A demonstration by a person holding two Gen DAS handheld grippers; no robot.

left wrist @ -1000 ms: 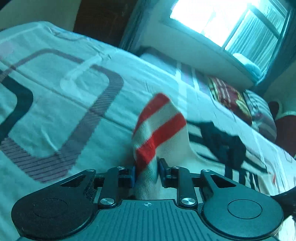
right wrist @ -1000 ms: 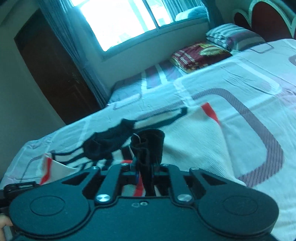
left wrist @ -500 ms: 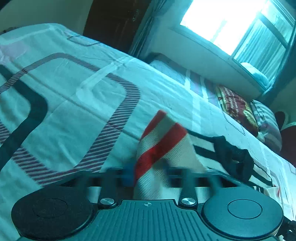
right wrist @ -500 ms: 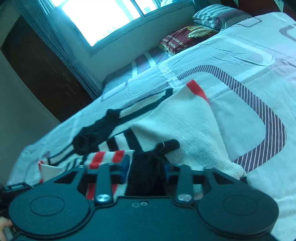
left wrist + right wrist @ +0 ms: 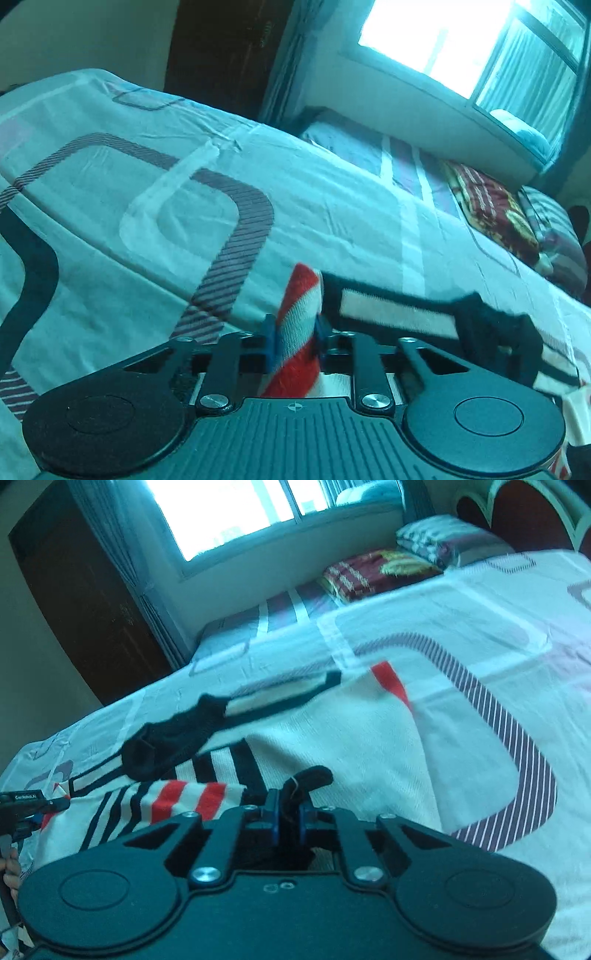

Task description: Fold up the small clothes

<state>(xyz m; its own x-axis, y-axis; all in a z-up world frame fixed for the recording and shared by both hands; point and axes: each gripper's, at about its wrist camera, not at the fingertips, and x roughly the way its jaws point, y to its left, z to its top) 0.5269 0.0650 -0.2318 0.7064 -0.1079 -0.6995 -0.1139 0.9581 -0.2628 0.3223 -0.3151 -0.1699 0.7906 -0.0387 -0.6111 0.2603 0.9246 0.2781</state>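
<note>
Each hand-held gripper, left (image 5: 294,334) and right (image 5: 288,814), is built of black plastic: two round discs flanking a ribbed centre plate, silver screws on the linkage arms, and blue pads (image 5: 269,338) on the fingertips.

Bright glazed window (image 5: 236,513); dark wooden door (image 5: 85,602) left of it; patterned-sheet bed (image 5: 480,635) below; striped pillow (image 5: 443,544) at its right.
</note>
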